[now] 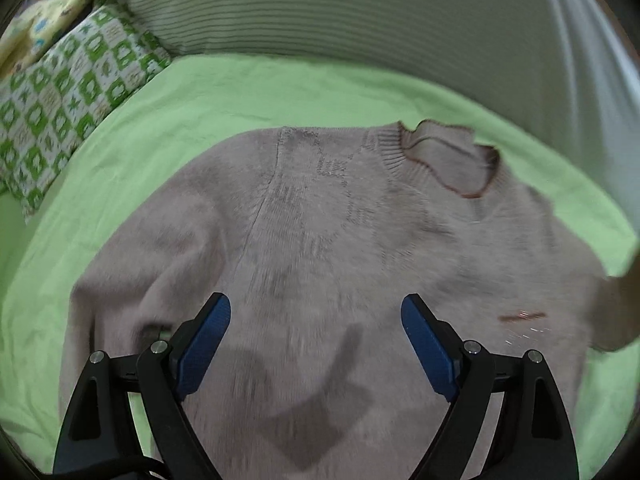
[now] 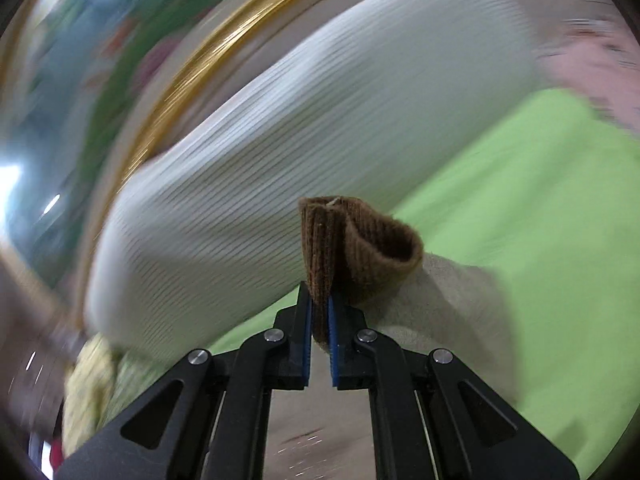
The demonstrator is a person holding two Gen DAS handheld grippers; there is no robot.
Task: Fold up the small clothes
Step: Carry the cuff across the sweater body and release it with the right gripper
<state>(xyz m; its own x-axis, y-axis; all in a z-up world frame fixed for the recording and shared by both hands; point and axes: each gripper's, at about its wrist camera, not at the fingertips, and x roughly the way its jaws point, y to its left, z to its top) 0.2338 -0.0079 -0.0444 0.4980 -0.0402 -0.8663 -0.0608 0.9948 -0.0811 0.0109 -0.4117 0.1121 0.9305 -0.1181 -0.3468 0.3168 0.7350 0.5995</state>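
A small beige knit sweater (image 1: pixel 320 240) lies spread on a green sheet (image 1: pixel 240 96), its neck opening (image 1: pixel 452 156) at the far right. My left gripper (image 1: pixel 316 308) hovers above the sweater's body, open and empty, its shadow on the knit. My right gripper (image 2: pixel 320 304) is shut on the brown ribbed cuff (image 2: pixel 360 248) of the sweater's sleeve (image 2: pixel 440 304) and holds it up above the sheet (image 2: pixel 520 200). The right wrist view is blurred by motion.
A striped white bolster (image 1: pixel 360 8) runs along the far edge and also shows in the right wrist view (image 2: pixel 320 120). A green-and-white patterned pillow (image 1: pixel 72 100) lies at far left, with a yellow cloth (image 1: pixel 44 24) behind it.
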